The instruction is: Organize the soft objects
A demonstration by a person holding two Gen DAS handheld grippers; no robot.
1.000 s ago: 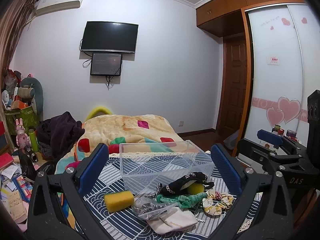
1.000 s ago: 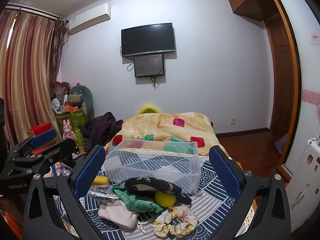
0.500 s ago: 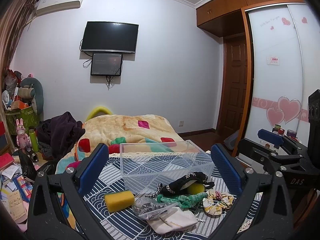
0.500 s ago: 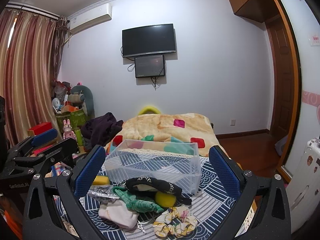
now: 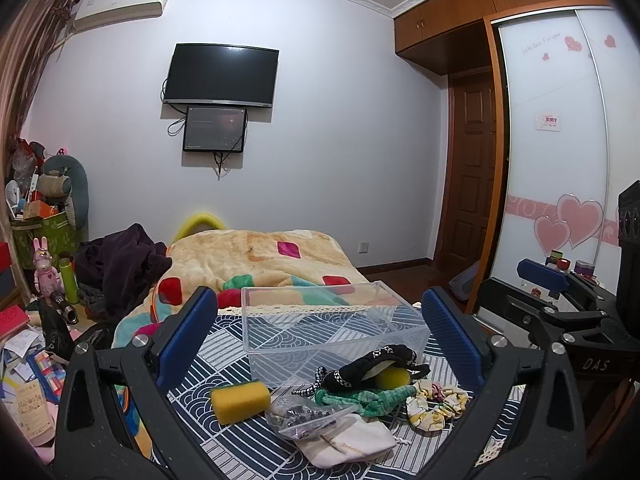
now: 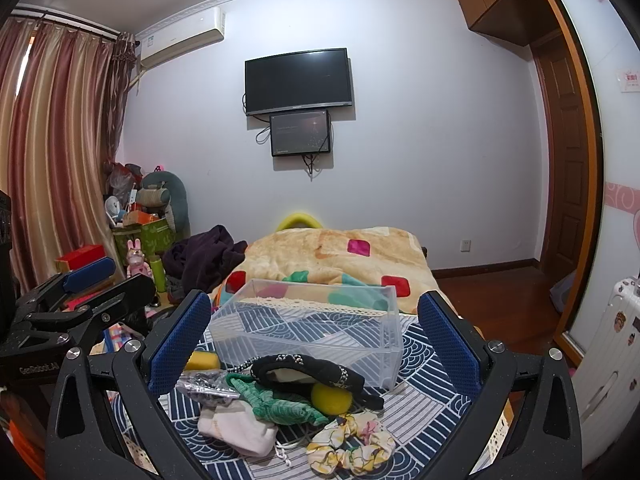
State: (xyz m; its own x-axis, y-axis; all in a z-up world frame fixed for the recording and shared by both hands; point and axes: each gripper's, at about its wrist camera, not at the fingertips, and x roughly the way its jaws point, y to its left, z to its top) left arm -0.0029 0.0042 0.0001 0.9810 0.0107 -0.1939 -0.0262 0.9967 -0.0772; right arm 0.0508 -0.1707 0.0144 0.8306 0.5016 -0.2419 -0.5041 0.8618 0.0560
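A clear plastic box [image 5: 332,332] [image 6: 308,336] stands empty on a blue patterned cloth. In front of it lie a yellow sponge [image 5: 240,400], a black headband [image 6: 308,368], a yellow ball [image 6: 331,398], a green cloth piece [image 6: 276,404], a floral scrunchie [image 6: 352,442], a cream pouch [image 6: 236,428] and a small plastic bag [image 5: 308,416]. My left gripper [image 5: 320,336] is open and empty above the pile. My right gripper [image 6: 312,336] is open and empty too. Each gripper shows at the edge of the other's view.
A bed with an orange blanket [image 6: 340,256] lies behind the table. A dark garment [image 5: 120,264] and clutter [image 5: 36,320] fill the left floor. A wardrobe [image 5: 560,160] and door stand on the right. A white suitcase [image 6: 608,360] stands near the right.
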